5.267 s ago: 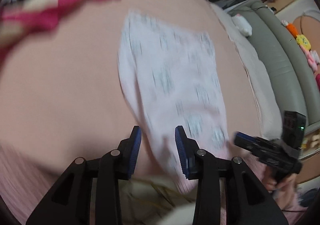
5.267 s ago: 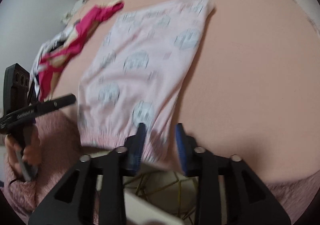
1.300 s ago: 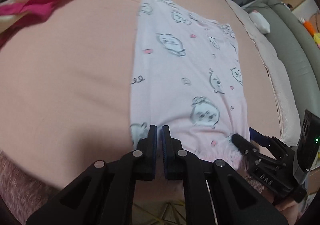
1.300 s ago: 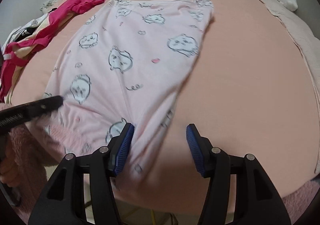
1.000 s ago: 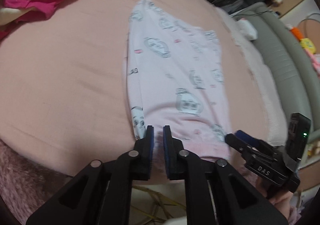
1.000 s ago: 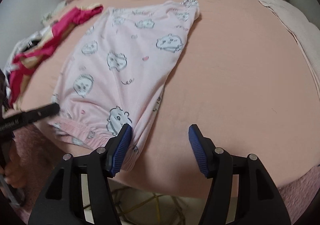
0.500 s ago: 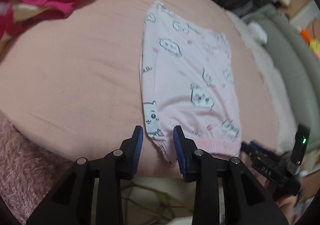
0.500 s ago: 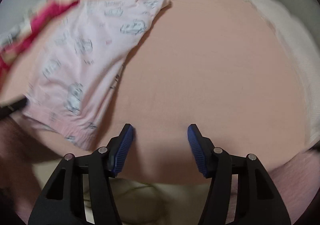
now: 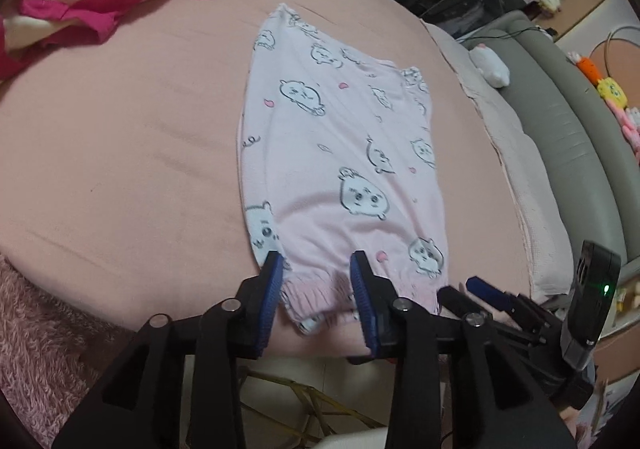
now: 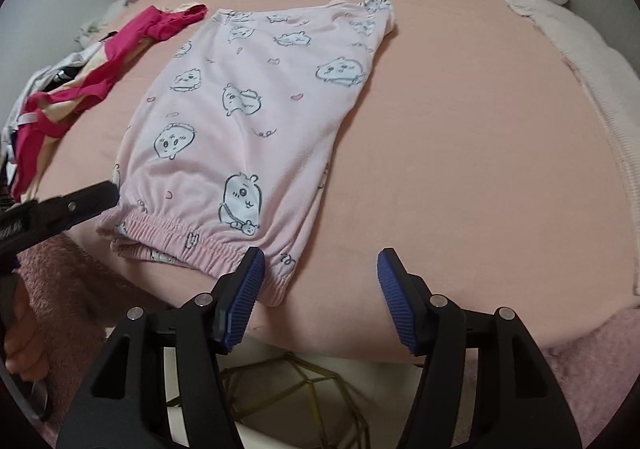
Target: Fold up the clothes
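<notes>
You face no legible writing: the white lettering on the left gripper (image 10: 60,209) body is too blurred to read.

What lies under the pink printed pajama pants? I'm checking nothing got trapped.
Around the pajama pants only the peach bedsheet shows. They lie flat, but whatever is directly beneath is covered.
</notes>
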Tool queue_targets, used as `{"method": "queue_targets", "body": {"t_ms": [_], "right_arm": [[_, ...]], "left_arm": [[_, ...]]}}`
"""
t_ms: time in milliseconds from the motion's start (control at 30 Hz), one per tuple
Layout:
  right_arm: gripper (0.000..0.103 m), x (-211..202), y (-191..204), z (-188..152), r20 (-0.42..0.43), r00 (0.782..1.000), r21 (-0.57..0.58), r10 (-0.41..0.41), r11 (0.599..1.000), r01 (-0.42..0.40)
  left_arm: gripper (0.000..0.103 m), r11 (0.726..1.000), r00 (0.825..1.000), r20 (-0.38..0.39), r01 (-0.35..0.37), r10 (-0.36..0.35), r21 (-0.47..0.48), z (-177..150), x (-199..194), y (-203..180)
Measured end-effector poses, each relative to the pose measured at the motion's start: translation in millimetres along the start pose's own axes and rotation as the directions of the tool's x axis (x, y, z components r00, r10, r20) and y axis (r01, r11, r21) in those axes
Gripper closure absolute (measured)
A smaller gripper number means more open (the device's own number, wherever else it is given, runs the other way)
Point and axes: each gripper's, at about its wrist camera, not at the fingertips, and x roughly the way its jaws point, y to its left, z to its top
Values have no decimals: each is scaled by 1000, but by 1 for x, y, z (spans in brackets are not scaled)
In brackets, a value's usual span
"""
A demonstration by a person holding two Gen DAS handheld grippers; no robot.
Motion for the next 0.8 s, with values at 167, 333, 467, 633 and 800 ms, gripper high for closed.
{"method": "queue_targets", "body": {"t_ms": [167,333,467,633,800], "right_arm": [[42,-9,13,5,-5,997,-54,-73,996,73],[42,-7,13,9,-23,995,-75,-99,992,97],[42,-7,15,6,-21,996,-68,-87,994,85],[38,5,20,7,-19,999,-82,-34,996,32],[38,2,4,-4,-46,996,-72,-81,994,77]], "left_arm": [[60,997,998,20,-65,65,41,2,4,-12],[58,973,974,-35,-222,225,60,-5,19,-8],[58,977,977,15,-215,215,12,-6,0,-3],[58,969,969,-22,-246,246,-3,-10,2,5],[58,984,985,4,-171,172,-55,-11,-15,9]]}}
